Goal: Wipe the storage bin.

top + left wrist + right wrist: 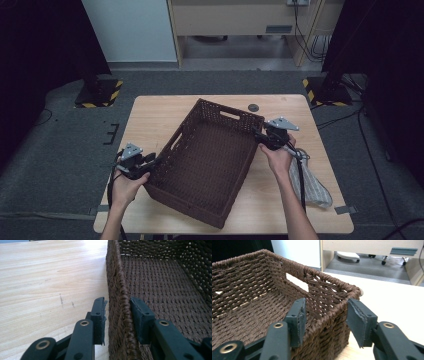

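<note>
A dark brown woven basket (230, 114) with cut-out handles lies skewed on the wooden table (150, 120), and nothing is inside it. My left gripper (155, 162) sits at its near left corner. In the left gripper view the jaws (117, 315) straddle the basket wall (120, 285), one pad outside and one inside, pressed against the weave. My right gripper (257, 136) is at the far right corner. In the right gripper view its jaws (325, 315) stand either side of the basket rim (332, 288), with gaps between pads and weave.
A grey striped cloth (307, 182) lies crumpled on the table to the right of the basket, under my right forearm. A small black round fitting (253, 107) sits in the tabletop behind the basket. Bare wood lies left of the basket (45, 277).
</note>
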`<act>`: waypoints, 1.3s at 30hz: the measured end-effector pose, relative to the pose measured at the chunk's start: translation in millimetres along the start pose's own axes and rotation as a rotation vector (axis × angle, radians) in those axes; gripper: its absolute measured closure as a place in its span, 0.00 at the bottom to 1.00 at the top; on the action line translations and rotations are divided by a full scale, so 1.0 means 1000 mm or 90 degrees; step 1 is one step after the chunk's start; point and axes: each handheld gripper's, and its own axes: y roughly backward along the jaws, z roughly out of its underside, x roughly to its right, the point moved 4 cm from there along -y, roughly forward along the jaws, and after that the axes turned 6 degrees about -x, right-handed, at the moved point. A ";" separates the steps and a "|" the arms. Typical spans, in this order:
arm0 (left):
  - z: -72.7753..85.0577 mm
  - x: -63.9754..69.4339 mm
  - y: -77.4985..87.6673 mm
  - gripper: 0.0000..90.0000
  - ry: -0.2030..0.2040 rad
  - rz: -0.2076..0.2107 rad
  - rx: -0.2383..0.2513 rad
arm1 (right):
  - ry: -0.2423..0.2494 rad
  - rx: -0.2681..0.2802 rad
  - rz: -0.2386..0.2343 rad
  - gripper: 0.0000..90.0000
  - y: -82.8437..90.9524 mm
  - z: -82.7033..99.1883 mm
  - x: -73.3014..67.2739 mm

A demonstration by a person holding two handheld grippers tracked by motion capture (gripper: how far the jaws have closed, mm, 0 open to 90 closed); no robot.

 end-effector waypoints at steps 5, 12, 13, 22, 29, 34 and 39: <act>-0.002 -0.007 -0.002 0.67 0.001 -0.018 0.006 | 0.003 -0.006 -0.018 0.57 0.002 0.002 -0.001; -0.001 -0.012 -0.003 0.54 0.011 -0.033 0.025 | 0.003 -0.003 -0.012 0.58 0.007 -0.001 0.004; 0.000 -0.013 0.001 0.52 0.014 -0.028 0.027 | -0.002 0.001 -0.005 0.55 0.005 -0.002 0.006; 0.000 -0.013 0.000 0.56 0.023 -0.028 0.029 | -0.014 -0.002 -0.009 0.53 -0.015 -0.007 0.022; -0.010 -0.018 -0.017 0.56 0.025 -0.019 0.030 | 0.002 -0.030 -0.005 0.58 -0.011 -0.008 0.020; -0.015 -0.020 -0.019 0.56 0.010 -0.039 0.028 | -0.007 -0.038 0.016 0.57 0.003 -0.002 0.017; -0.012 -0.013 -0.001 0.50 0.013 -0.039 0.058 | -0.007 -0.037 0.000 0.56 0.007 -0.002 0.019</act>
